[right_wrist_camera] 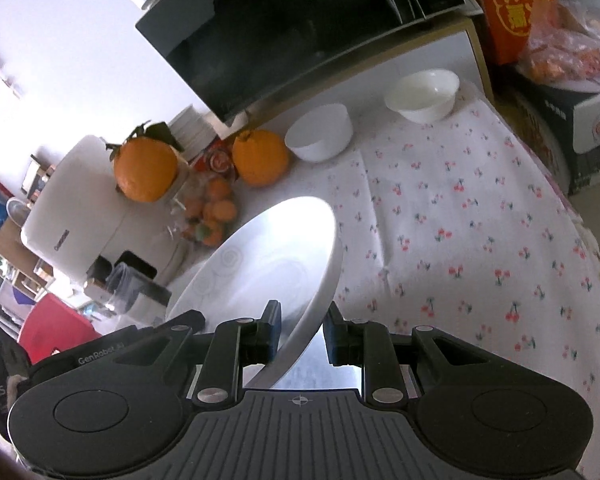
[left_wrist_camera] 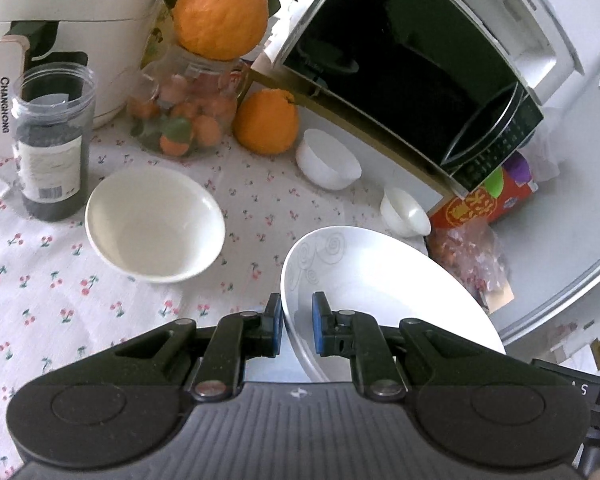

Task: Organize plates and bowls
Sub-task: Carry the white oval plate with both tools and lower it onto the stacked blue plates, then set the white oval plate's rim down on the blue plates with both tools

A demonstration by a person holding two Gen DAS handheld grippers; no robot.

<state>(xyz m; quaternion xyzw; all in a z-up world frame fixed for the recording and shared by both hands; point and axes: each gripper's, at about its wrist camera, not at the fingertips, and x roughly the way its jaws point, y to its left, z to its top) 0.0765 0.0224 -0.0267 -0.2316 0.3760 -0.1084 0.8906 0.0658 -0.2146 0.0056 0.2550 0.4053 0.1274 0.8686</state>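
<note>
A large white plate (left_wrist_camera: 380, 280) with a faint swirl pattern is held over the cherry-print tablecloth (left_wrist_camera: 60, 280) by both grippers. My left gripper (left_wrist_camera: 297, 326) is shut on its left rim. My right gripper (right_wrist_camera: 303, 332) is shut on the opposite rim of the plate (right_wrist_camera: 260, 256), which looks tilted in that view. A wide white bowl (left_wrist_camera: 155, 222) sits on the cloth to the left of the plate. Two smaller white bowls stand further back: one (left_wrist_camera: 327, 159) (right_wrist_camera: 319, 132) beside a loose orange, the other (left_wrist_camera: 405, 213) (right_wrist_camera: 422, 95) near the microwave's corner.
A black-fronted microwave (left_wrist_camera: 412, 60) stands at the back, with a white air fryer (left_wrist_camera: 72, 20) at the far left. A dark-filled jar (left_wrist_camera: 52, 140), a glass jar of oranges (left_wrist_camera: 184, 116) and a loose orange (left_wrist_camera: 266, 122) crowd the back left. A red box (left_wrist_camera: 484, 200) and a snack bag (left_wrist_camera: 472, 260) sit at the right.
</note>
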